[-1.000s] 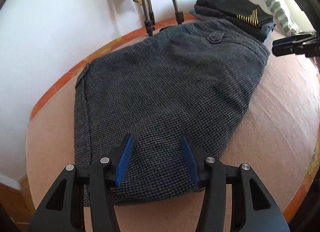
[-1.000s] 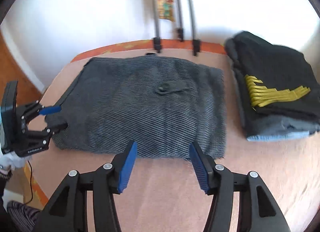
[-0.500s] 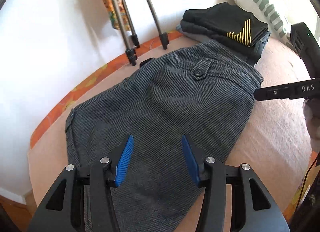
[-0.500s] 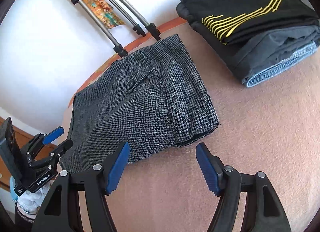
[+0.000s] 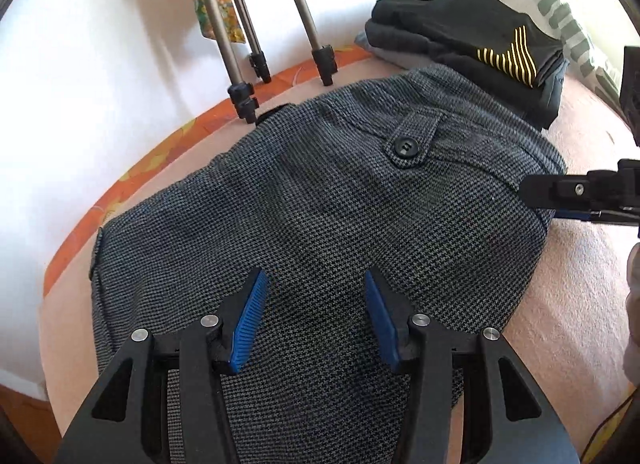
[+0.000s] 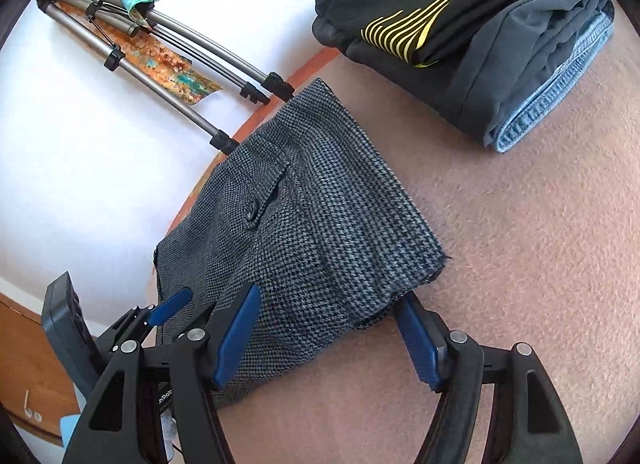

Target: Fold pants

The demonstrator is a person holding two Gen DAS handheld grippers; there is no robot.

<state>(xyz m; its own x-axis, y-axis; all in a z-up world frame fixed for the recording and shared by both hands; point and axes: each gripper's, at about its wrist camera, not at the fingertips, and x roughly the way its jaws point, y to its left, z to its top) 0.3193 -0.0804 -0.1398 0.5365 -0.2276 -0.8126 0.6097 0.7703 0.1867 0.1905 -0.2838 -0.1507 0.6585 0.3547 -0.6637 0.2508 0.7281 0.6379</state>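
Grey houndstooth pants (image 5: 320,200) lie folded flat on the pink surface, a buttoned pocket flap (image 5: 408,144) facing up. My left gripper (image 5: 314,314) is open and hovers over the near end of the pants, empty. My right gripper (image 6: 326,334) is open and straddles the pants' (image 6: 312,232) near corner edge; it is not closed on it. It also shows in the left wrist view (image 5: 560,194) at the pants' right edge. The left gripper shows in the right wrist view (image 6: 160,312) at the far end.
A stack of folded clothes (image 6: 480,32), black with yellow stripes on top, lies to the right of the pants (image 5: 472,48). Tripod legs (image 5: 248,64) stand at the orange rim (image 5: 140,168) against the white wall. A patterned pillow (image 5: 548,4) lies at the back right.
Both grippers have moved in closer to the pants. The right gripper has dropped down to the pants' near corner. Both have stayed open.
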